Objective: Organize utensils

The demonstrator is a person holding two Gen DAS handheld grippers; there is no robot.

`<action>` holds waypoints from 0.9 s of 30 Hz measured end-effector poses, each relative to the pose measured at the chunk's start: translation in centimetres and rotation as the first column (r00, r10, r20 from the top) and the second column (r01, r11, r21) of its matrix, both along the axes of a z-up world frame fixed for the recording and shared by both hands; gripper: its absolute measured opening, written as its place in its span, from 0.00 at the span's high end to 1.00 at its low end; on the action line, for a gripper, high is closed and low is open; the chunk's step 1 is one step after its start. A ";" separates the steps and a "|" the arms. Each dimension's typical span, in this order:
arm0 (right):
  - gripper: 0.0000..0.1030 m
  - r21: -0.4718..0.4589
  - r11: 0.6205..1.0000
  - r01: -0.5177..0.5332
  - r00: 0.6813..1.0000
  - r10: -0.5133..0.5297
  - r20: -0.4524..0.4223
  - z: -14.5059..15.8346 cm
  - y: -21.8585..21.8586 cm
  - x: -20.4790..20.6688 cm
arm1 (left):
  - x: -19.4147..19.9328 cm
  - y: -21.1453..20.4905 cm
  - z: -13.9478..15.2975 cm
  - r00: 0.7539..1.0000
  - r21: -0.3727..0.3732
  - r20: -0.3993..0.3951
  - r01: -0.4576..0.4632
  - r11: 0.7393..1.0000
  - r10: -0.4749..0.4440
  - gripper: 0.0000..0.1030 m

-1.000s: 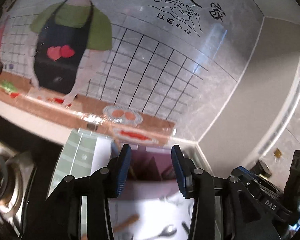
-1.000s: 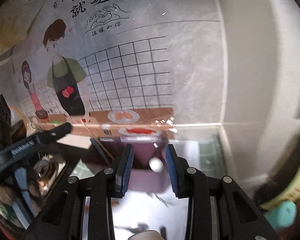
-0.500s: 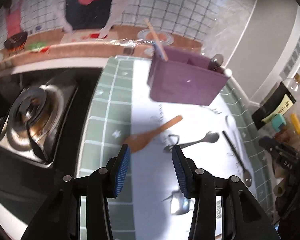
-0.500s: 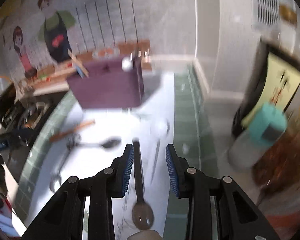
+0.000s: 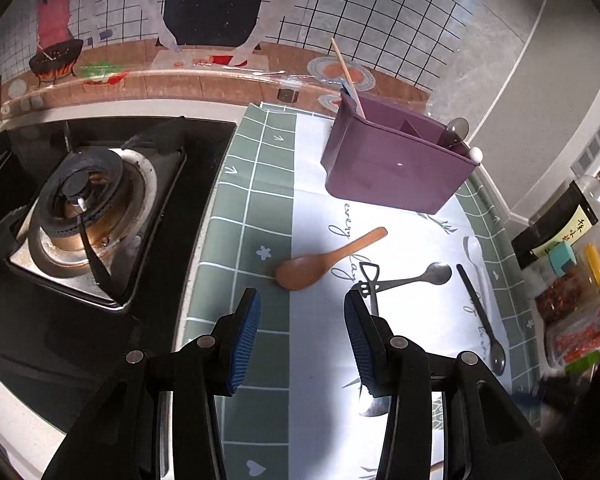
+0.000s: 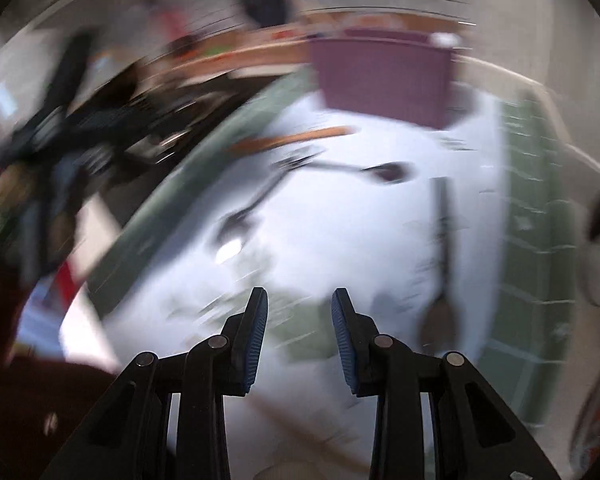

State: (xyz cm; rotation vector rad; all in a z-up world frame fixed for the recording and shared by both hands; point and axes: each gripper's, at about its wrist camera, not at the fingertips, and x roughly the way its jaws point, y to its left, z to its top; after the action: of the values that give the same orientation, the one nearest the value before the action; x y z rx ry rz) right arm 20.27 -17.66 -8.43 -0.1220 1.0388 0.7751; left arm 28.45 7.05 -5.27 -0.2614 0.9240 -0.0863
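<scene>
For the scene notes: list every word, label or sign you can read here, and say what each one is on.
"every day", in grey script, partly covered by the wooden spoon: on the white mat.
Vertical Chinese characters on the yellow label of the dark bottle: too small to read.
More script at the mat's right edge, beside the black spoon: too distorted to read.
Right wrist view: blurred, nothing readable.

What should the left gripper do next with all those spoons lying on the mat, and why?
Probably ease the left gripper forward and down onto the brown wooden spoon. Its jaws stand open and empty, and that spoon lies loose on the green-and-white mat just ahead of them, nearer than the metal spoons. The purple plastic utensil holder behind it already holds a few utensils, so it looks like the place for it.
</scene>
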 end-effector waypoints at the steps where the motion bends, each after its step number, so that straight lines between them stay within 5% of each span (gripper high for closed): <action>1: 0.69 0.007 0.999 -0.040 0.999 0.040 -0.013 -0.3 0.4 -0.7 | 0.1 -0.2 0.0 1.000 -0.002 -0.004 0.002 1.000 -0.002 0.57; 15: 0.73 -0.267 0.957 -0.116 0.992 0.126 0.020 -3.2 2.6 -4.2 | 0.8 -1.0 -0.7 0.999 -0.018 -0.030 0.017 1.000 -0.017 0.57; 27: 0.91 -0.203 0.956 0.213 0.977 -0.213 0.023 -3.3 -2.1 2.7 | 0.9 -1.4 -1.1 0.998 -0.025 -0.045 0.032 0.999 -0.034 0.57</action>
State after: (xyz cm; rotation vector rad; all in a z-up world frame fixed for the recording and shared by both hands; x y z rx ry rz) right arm 22.99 -19.78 -11.76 -0.1831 1.1094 0.4714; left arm 29.36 5.68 -6.42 -0.2716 0.9734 -0.1225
